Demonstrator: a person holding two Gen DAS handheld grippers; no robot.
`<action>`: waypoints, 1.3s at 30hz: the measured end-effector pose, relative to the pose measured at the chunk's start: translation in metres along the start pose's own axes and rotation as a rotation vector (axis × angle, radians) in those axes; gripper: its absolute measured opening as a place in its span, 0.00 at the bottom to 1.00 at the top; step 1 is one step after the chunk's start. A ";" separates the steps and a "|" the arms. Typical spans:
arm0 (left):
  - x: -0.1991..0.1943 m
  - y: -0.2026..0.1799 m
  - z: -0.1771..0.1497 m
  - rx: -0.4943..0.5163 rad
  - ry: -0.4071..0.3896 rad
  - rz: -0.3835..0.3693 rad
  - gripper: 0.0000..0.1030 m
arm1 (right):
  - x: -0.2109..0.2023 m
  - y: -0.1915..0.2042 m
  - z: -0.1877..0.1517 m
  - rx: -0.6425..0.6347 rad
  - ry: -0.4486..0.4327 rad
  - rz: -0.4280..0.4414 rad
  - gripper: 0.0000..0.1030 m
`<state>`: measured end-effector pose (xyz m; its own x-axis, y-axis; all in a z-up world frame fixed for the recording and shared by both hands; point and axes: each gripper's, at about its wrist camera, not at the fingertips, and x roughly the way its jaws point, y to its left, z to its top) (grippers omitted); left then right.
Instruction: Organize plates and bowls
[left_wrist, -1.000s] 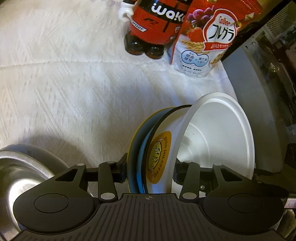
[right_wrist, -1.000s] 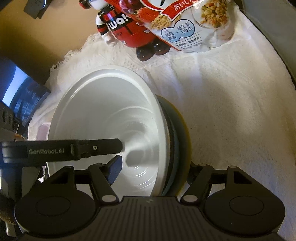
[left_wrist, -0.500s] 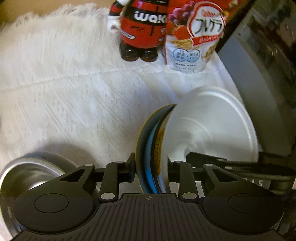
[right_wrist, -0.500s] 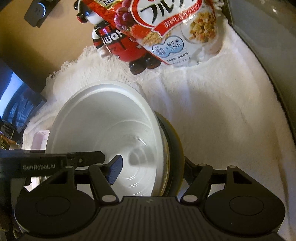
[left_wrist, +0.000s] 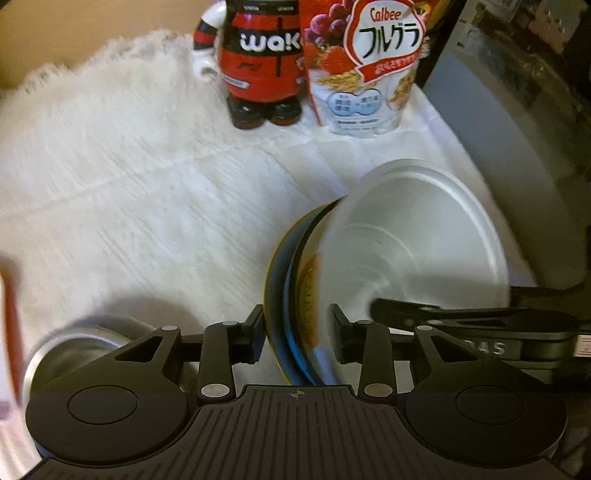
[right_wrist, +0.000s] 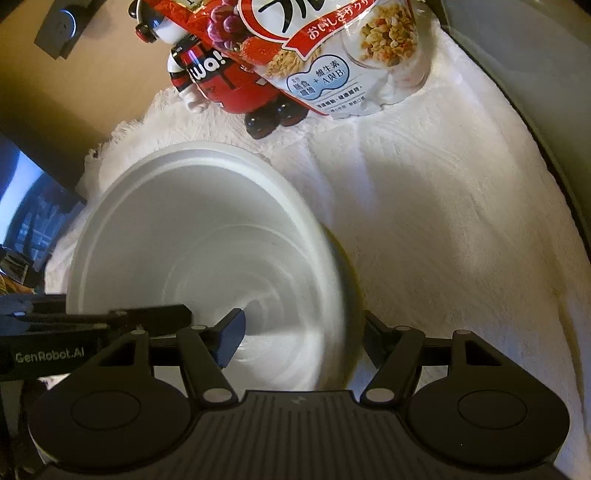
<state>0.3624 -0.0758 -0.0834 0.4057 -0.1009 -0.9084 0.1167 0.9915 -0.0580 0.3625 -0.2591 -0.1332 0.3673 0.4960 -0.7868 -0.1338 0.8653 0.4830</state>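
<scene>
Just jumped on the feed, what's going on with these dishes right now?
Both grippers hold one stack of dishes on edge above the white cloth. The left gripper clamps the stack: a white bowl nested against a plate with a yellow logo and a blue-and-yellow plate. The right gripper pinches the white bowl's near rim. A steel bowl waits lower left; a red figurine and a cereal bag stand behind.

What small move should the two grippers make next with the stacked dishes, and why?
Probably lower the stack flat onto the white cloth. Both the left gripper and right gripper clamp it tilted on edge, white bowl facing sideways, above bare cloth.
</scene>
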 end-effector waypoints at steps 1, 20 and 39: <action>0.000 0.000 0.000 0.007 -0.005 0.019 0.42 | 0.000 0.000 0.000 -0.001 0.000 -0.004 0.66; -0.006 0.014 0.003 -0.017 -0.010 0.027 0.41 | 0.006 0.003 0.003 -0.020 0.014 0.003 0.66; 0.014 0.042 0.012 -0.141 0.087 -0.122 0.43 | 0.000 0.000 0.005 -0.007 0.011 -0.013 0.66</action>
<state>0.3836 -0.0361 -0.0933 0.3153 -0.2199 -0.9231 0.0295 0.9746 -0.2221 0.3666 -0.2595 -0.1311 0.3588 0.4857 -0.7971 -0.1356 0.8720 0.4703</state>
